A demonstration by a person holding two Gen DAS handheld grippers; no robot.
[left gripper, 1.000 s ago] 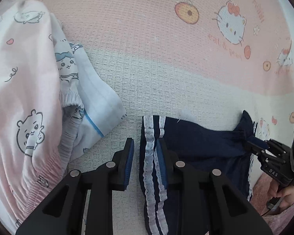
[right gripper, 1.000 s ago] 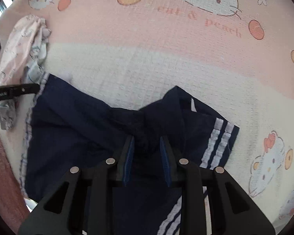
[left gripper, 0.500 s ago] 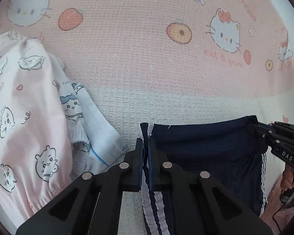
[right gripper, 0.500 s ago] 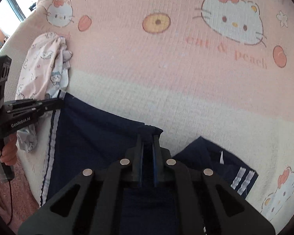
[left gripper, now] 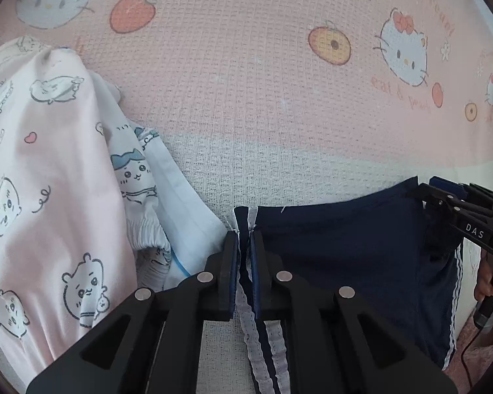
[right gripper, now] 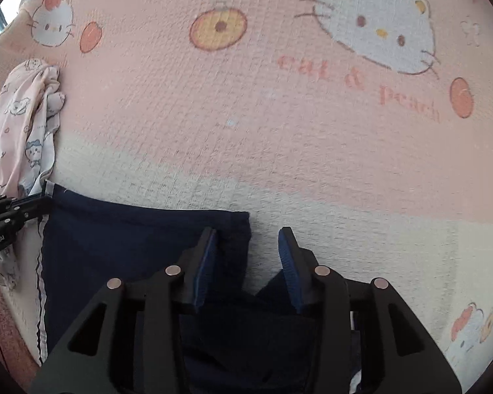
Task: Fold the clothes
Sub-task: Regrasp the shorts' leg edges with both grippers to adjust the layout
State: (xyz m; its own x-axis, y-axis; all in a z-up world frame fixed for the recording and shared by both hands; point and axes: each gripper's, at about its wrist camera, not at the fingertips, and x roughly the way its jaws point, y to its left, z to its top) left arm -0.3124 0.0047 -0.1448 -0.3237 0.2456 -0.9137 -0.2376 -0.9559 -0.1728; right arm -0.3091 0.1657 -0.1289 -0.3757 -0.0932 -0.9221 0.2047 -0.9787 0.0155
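Far left, a heap of pale pyjamas [left gripper: 49, 197], pink with cartoon animals and a white-blue piece tucked against it, lies bunched on the bed cover [left gripper: 246, 82]. It shows no flat shape or straight edges, so I judge it unfolded.

Just right of the heap, my left claw [left gripper: 244, 246] is pinched narrow on the striped side seam of the navy shorts [left gripper: 345, 246]; the white-and-navy stripe runs between its pads and trails down under the claw body. In the right wrist view the same claw [right gripper: 33, 207] sits at the upper left corner of the shorts.

The shorts [right gripper: 131, 246] lie on the cream band of the cover, top edge drawn fairly straight from that held corner across to the other corner. The cloth looks doubled there, so I judge one fold laid, or being laid. I cannot tell how many layers lie beneath.

Further right, my right claw [right gripper: 248, 262] stands wide, gripping nothing. One pad rests over the shorts' right corner, the other over bare cover. In the left wrist view it [left gripper: 427, 193] lies at that same far corner, with part of a hand [left gripper: 489, 285] on its handle.

Below the right claw a darker lump of navy cloth pokes out, not yet flat.

Left to do, as I judge it: flatten and finish the shorts, then the pyjamas.
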